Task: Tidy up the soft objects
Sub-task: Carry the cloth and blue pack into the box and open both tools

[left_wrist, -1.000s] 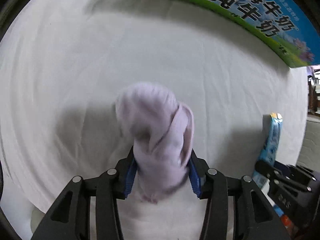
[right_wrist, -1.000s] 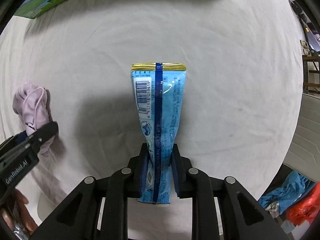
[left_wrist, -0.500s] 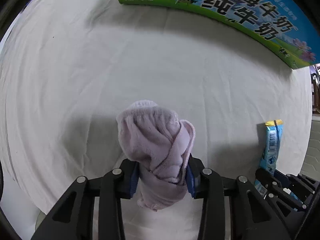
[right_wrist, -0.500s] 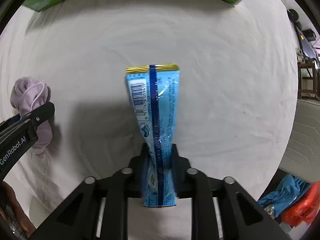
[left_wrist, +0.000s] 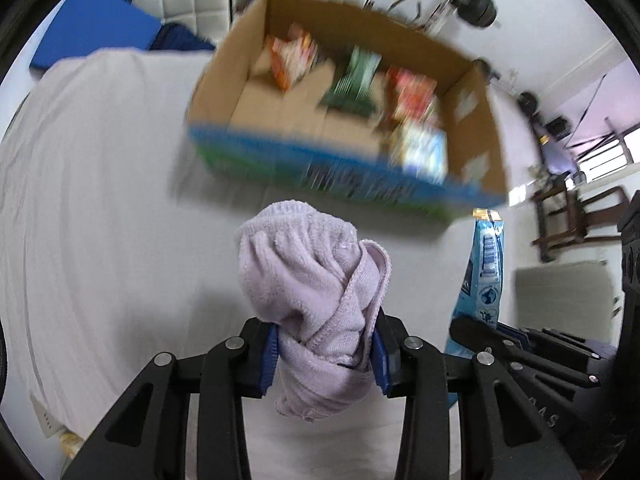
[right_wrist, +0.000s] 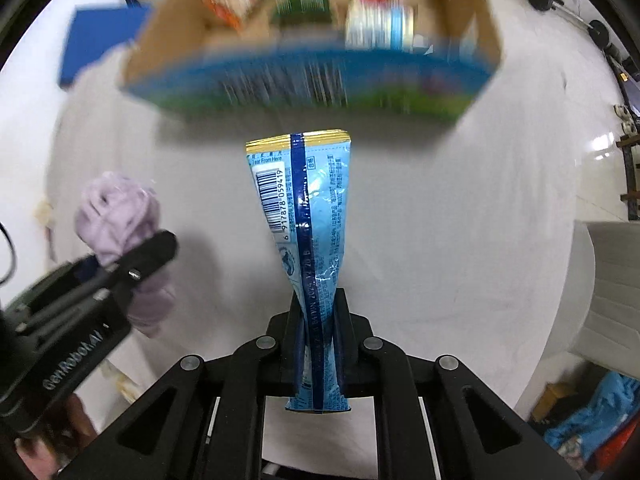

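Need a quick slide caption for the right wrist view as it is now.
Right tool grips a blue snack pouch before the open cardboard box; left tool holds a lilac towel.

My left tongs pinch a fluffy terry towel. My right tongs pinch a glossy plastic packet. Ahead sits a matt cardboard box.

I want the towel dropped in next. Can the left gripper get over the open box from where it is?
Probably yes. The left gripper holds the towel in the air, and the box sits just ahead with its top open. Nothing shows between them; the packets inside lie toward the back.
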The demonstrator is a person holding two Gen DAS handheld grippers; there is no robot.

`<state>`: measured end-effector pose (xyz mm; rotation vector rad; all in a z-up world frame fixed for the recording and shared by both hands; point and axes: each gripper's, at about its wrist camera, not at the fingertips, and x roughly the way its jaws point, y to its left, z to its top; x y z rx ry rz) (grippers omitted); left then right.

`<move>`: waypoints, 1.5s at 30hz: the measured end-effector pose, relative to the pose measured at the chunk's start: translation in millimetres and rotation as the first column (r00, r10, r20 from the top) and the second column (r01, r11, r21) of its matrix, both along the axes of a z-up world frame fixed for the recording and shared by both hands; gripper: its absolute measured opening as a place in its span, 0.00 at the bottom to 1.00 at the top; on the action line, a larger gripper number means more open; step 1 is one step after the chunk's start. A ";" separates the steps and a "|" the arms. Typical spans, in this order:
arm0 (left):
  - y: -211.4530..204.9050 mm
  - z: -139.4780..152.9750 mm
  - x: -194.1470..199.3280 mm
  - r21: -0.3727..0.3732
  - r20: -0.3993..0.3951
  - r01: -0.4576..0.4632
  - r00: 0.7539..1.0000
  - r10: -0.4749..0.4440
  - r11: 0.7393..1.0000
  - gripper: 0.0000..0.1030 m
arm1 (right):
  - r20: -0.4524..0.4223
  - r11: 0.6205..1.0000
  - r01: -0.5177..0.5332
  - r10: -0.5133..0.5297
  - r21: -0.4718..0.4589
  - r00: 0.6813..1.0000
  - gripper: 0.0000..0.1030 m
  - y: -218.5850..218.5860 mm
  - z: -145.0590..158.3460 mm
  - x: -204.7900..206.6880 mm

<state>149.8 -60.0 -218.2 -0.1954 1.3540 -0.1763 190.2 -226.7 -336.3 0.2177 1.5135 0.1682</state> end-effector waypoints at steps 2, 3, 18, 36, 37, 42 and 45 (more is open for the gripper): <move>4.9 21.4 24.4 -0.030 0.033 -0.005 0.999 0.006 1.000 0.34 | 0.050 0.999 0.027 -0.028 0.034 0.998 0.12 -6.9 26.3 15.3; 6.8 27.1 36.0 -0.039 0.044 -0.011 0.999 0.013 0.999 0.34 | 0.085 0.998 0.042 -0.046 0.048 0.995 0.12 -8.9 41.0 26.5; 45.0 -31.0 190.8 -0.170 -0.144 -0.164 0.980 0.140 0.972 0.34 | 0.098 0.931 0.322 -0.341 0.171 0.935 0.12 -20.8 42.5 192.6; 30.1 -90.8 213.3 -0.072 -0.254 -0.114 0.963 0.092 0.991 0.51 | -0.093 0.938 0.316 -0.306 0.139 0.948 0.16 -8.3 -86.3 244.3; 30.6 -89.7 212.3 -0.071 -0.251 -0.113 0.964 0.091 0.991 0.55 | -0.095 0.941 0.311 -0.301 0.135 0.949 0.18 -7.8 -86.5 243.2; 31.1 -72.6 202.3 -0.021 -0.195 -0.080 0.978 0.075 0.997 0.64 | -0.078 0.955 0.279 -0.272 0.098 0.959 0.39 -6.2 -83.5 238.6; 31.9 -59.3 191.0 0.015 -0.137 -0.062 0.989 0.063 0.998 0.72 | -0.055 0.967 0.247 -0.244 0.060 0.968 0.50 -5.3 -75.4 232.0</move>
